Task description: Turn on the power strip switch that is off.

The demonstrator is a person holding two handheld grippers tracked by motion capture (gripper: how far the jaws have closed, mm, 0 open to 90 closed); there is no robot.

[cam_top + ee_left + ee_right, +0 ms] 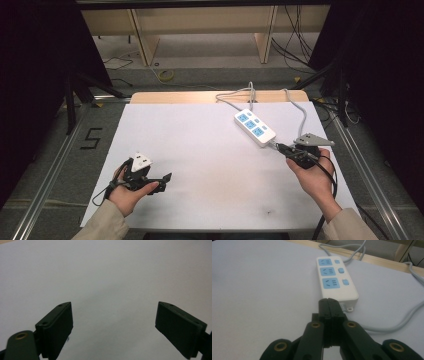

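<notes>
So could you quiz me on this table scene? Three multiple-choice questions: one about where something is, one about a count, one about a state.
1. Where does the power strip lie on the white table?
A. far right part
B. near left corner
C. dead centre

2. How many blue socket faces does it have?
A. two
B. three
C. five

3. How do the left hand-held gripper's jaws stand?
A. shut on a cable
B. shut on nothing
C. wide open, nothing between them

Answers: 1 A, the high view shows it far right, just ahead of the right hand-held gripper. 2 B, the right gripper view shows three in a row. 3 C, the left gripper view shows bare table between the jaws.
</notes>
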